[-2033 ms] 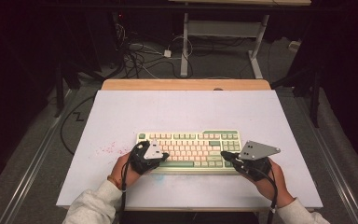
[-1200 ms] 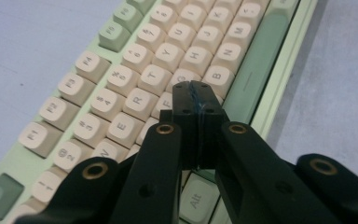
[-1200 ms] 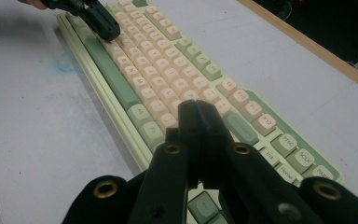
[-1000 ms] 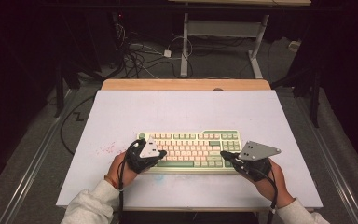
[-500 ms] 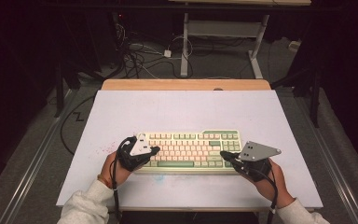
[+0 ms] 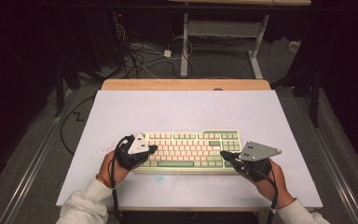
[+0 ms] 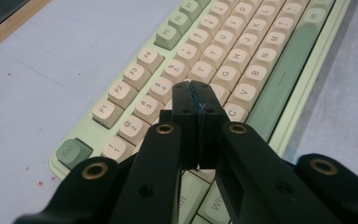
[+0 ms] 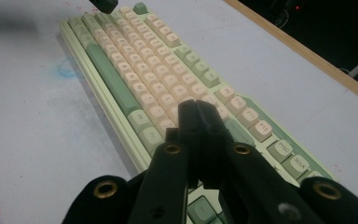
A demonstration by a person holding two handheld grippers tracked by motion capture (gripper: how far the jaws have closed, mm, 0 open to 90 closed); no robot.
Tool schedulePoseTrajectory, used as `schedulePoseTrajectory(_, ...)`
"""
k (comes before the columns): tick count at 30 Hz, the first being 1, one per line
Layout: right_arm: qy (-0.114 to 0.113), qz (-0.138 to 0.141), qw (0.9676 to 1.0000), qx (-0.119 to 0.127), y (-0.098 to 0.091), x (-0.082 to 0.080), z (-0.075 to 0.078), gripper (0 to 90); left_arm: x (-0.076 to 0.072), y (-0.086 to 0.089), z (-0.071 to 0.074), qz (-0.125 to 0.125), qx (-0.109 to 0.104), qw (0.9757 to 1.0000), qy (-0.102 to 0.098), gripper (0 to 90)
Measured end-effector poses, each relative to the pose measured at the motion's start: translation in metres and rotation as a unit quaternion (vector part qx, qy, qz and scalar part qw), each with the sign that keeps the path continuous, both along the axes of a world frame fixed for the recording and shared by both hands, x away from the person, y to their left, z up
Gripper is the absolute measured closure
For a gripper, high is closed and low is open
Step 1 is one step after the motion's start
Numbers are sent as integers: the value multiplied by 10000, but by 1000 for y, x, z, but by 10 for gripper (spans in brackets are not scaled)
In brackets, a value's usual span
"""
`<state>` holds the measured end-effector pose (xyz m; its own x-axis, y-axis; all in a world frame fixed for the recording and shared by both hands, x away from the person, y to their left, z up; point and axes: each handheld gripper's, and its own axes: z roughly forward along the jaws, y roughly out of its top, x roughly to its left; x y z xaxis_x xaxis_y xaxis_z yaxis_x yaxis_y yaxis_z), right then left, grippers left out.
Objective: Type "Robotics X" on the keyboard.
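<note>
You have drawn your closed left gripper (image 6: 153,149) back to the left end of the keyboard (image 6: 189,150) mid-table, while your closed right gripper (image 6: 223,154) rests at its right end, poised for typing.

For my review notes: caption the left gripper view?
Shut left gripper poised over the keyboard letter keys.

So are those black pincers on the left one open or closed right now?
Closed. In the left gripper view the left gripper has its two black jaws pressed flat together with nothing between them, tips poised over the keyboard near its left-hand keys.
</note>
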<state>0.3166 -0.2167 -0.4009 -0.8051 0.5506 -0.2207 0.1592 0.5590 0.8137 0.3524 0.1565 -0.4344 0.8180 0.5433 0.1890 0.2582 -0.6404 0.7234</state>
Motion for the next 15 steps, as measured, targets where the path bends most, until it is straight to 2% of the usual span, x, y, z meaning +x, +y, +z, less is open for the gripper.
schedulePoseTrajectory(15, 20, 17, 10000, -27, 0, 1, -1, 900, 7, -5, -8, -8, 81, 9999, 151, 871)
